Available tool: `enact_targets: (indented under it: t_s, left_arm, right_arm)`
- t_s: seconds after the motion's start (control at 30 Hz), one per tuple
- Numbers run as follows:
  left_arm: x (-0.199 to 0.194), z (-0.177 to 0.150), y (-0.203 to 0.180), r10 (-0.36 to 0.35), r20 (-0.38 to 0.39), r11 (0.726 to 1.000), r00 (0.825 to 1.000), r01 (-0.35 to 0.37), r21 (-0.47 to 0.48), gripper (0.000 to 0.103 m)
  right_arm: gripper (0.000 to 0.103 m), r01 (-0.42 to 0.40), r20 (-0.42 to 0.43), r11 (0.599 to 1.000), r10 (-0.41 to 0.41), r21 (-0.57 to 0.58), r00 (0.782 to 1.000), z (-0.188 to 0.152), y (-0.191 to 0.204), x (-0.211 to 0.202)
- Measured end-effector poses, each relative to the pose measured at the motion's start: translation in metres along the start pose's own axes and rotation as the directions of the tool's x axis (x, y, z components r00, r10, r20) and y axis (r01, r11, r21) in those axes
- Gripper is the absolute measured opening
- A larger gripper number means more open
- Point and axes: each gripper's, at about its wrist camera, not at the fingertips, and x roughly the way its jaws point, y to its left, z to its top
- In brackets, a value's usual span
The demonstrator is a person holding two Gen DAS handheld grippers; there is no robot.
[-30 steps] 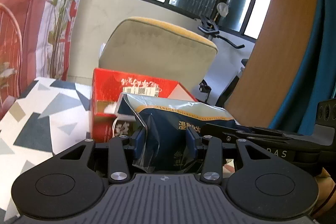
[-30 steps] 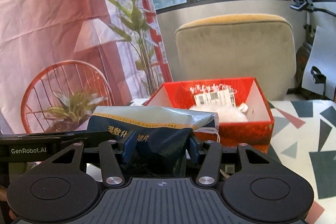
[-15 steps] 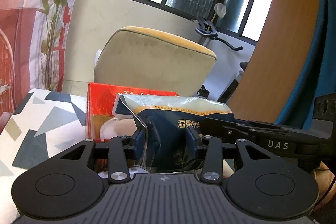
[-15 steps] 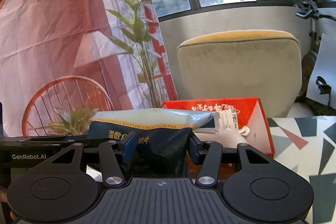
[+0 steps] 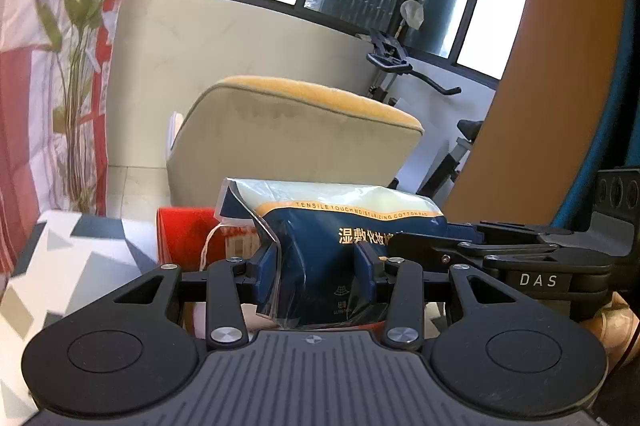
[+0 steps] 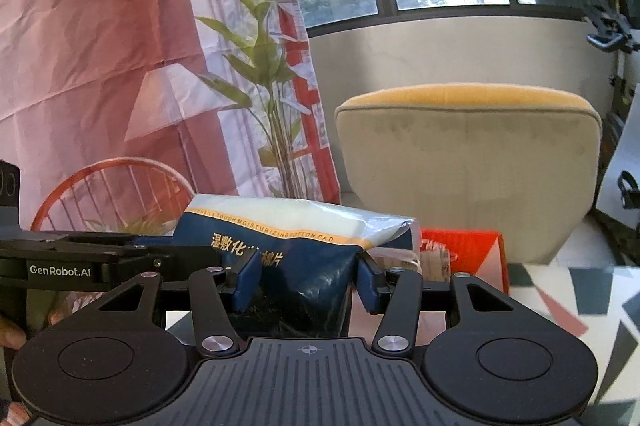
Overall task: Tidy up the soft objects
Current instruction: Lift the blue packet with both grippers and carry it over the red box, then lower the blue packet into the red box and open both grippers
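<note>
A navy and pale-yellow plastic bag of cotton pads (image 5: 340, 226) (image 6: 296, 246) hangs in the air between both grippers. My left gripper (image 5: 318, 262) is shut on one end of it, and my right gripper (image 6: 308, 280) is shut on the other end. Each gripper shows from the side in the other's view: the right gripper (image 5: 500, 258), the left gripper (image 6: 92, 258). Behind and below the bag stands a red cardboard box (image 5: 188, 238) (image 6: 464, 246), mostly hidden by the bag; a string and a label show inside it.
The table (image 5: 68, 266) (image 6: 580, 298) wears a white cloth with grey and pink triangles. A beige and yellow chair back (image 6: 468, 162) stands behind the box. Beyond are a printed curtain (image 6: 120, 66), a leafy plant (image 6: 272, 66) and an exercise bike (image 5: 404, 66). A hand (image 6: 12, 334) shows at the left edge.
Both grippers carried the bag up and towards the red box. The box now sits lower in both views and is largely covered by the bag; its white contents are no longer visible.
</note>
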Motion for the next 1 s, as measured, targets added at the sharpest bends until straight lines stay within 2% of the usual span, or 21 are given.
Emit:
enact_targets:
  t_s: [0.23,0.47,0.77,0.93,1.0]
  left_arm:
    - [0.027,0.026,0.011,0.019,0.005,1.0,1.0,-0.02,0.02,0.044]
    - [0.074,0.042,0.037,0.038,-0.037,0.999,0.999,-0.039,-0.024,0.044]
    - [0.135,0.041,0.065,0.06,-0.156,0.998,0.986,-0.065,-0.024,0.044]
    - [0.157,0.036,0.071,0.099,-0.2,0.995,0.975,-0.097,0.019,0.043]
    - [0.163,0.033,0.073,0.098,-0.223,0.995,0.97,-0.097,0.013,0.043]
  right_arm:
    - [0.047,-0.009,-0.006,1.0,0.009,-0.013,1.0,0.031,-0.023,0.033]
    - [0.047,0.006,-0.034,0.999,-0.007,-0.035,0.999,0.053,-0.047,0.085]
    - [0.044,0.022,-0.138,0.995,-0.035,-0.097,0.99,0.046,-0.077,0.155]
    - [0.042,0.033,-0.211,0.985,-0.069,-0.17,0.975,0.036,-0.086,0.183]
    - [0.042,0.035,-0.242,0.987,-0.072,-0.155,0.968,0.031,-0.09,0.192]
